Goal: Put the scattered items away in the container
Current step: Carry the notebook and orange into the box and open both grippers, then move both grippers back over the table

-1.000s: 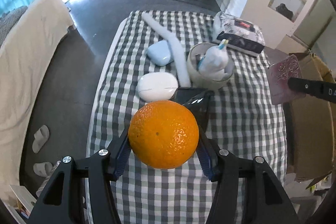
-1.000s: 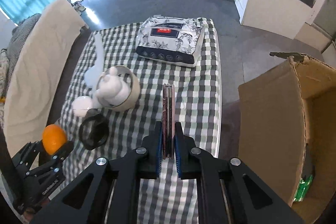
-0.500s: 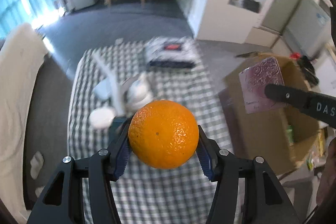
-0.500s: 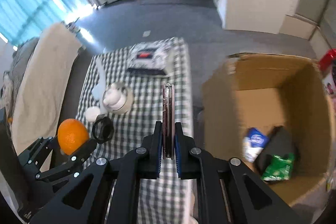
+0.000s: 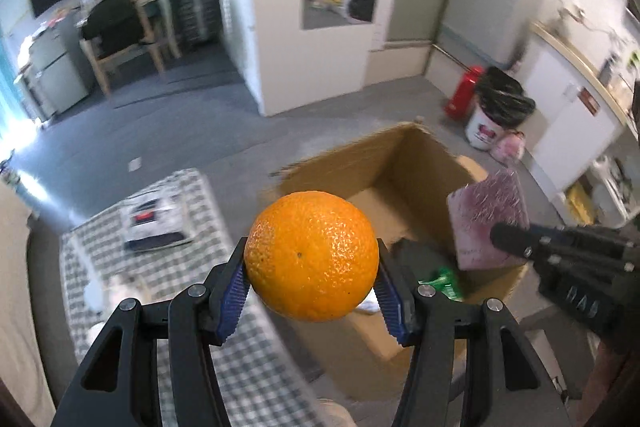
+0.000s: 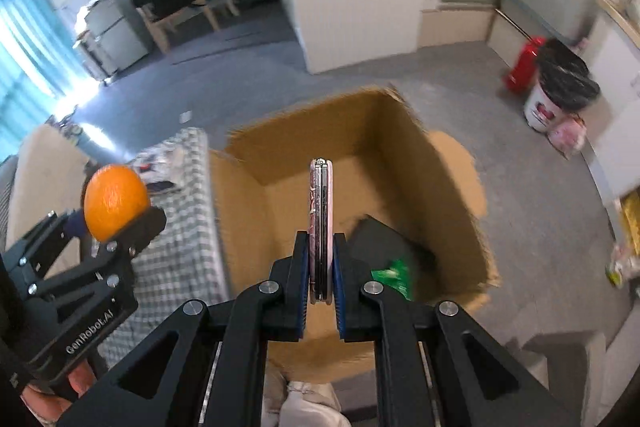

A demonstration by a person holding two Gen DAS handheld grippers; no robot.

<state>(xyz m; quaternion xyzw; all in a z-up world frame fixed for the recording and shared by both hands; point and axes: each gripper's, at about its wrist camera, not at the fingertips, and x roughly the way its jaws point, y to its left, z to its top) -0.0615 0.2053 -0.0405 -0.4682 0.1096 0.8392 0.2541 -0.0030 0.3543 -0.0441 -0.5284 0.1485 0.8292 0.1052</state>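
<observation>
Having been carried from above the table (image 5: 168, 267) to the cardboard box (image 6: 280, 147), the orange (image 5: 311, 255) is clamped in the left gripper (image 5: 311, 279) fingers and the flat pink case (image 6: 320, 227) in the right gripper (image 6: 320, 271) fingers; release is judged next.

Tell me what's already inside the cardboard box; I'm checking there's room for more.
Inside the cardboard box: a flat black item and a green packet on the floor. The near part is hidden by the right hand-held gripper and its pink case.
</observation>
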